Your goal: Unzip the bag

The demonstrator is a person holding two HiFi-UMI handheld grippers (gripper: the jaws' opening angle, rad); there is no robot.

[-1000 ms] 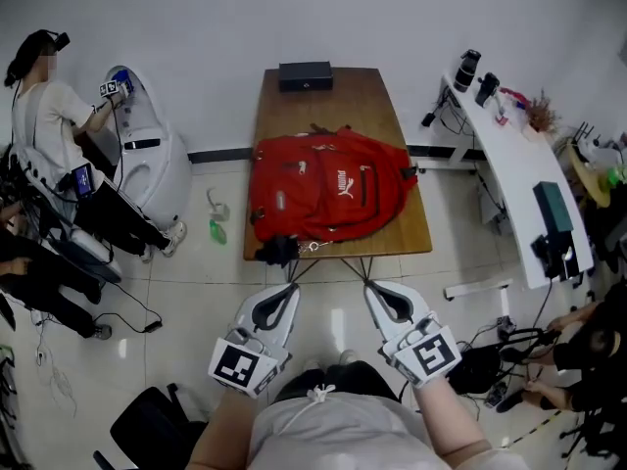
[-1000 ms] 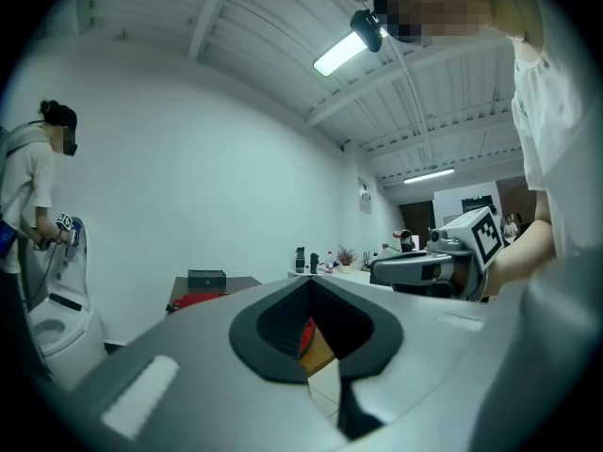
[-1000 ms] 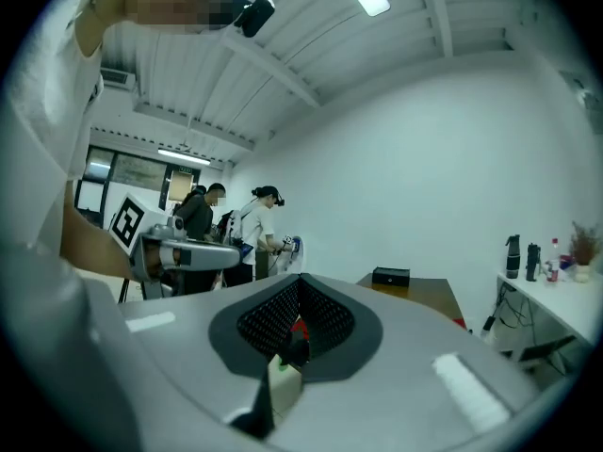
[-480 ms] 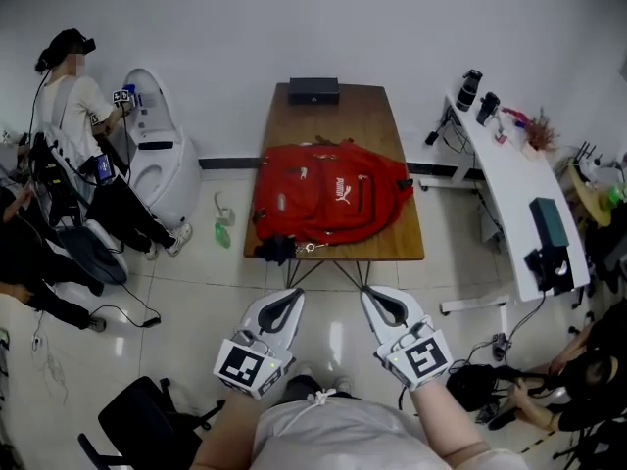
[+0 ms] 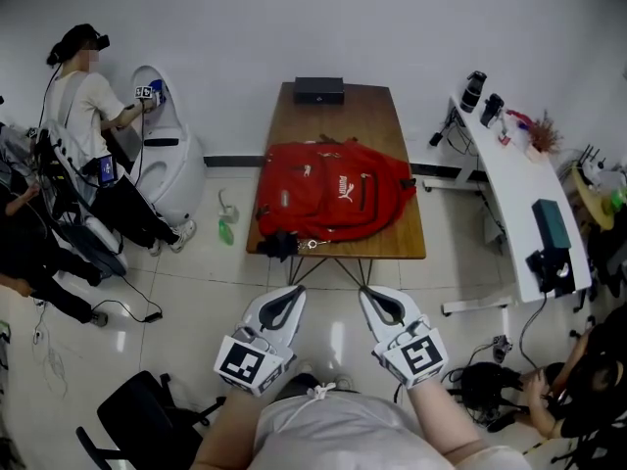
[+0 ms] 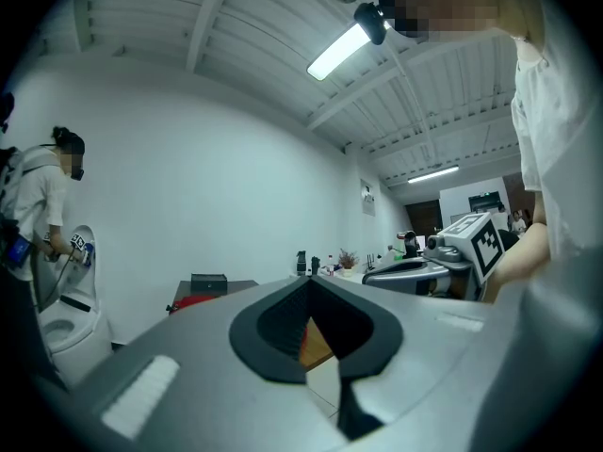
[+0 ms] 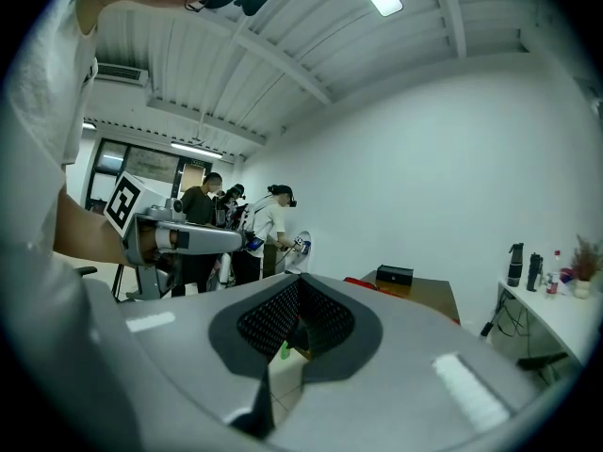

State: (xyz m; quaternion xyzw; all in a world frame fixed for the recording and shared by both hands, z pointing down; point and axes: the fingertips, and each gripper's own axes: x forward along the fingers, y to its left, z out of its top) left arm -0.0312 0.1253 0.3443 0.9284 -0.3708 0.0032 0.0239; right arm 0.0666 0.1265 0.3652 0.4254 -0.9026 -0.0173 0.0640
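Note:
A red backpack [image 5: 333,192] lies flat on the near half of a wooden table [image 5: 343,116], with a dark strap end [image 5: 279,246] and a small metal pull at its front left corner. Both grippers hang low in the head view, well short of the table and over the tiled floor. The left gripper [image 5: 293,291] is shut with nothing in it, and so is the right gripper [image 5: 366,292]. In the left gripper view the jaws of the left gripper [image 6: 309,282] meet at the tip. The right gripper [image 7: 298,281] shows the same, and only a sliver of the backpack [image 7: 363,283] is visible past it.
A black box [image 5: 318,89] sits at the table's far end. A white curved desk [image 5: 514,179] with bottles stands to the right. At left, a person [image 5: 83,96] works at a white pod [image 5: 171,169]. A black chair [image 5: 137,429] is near left; a green item [image 5: 226,231] lies on the floor.
The head view has shifted a little, so the table and backpack look slightly smaller and lower. Both grippers stay shut at the same low place in the view.

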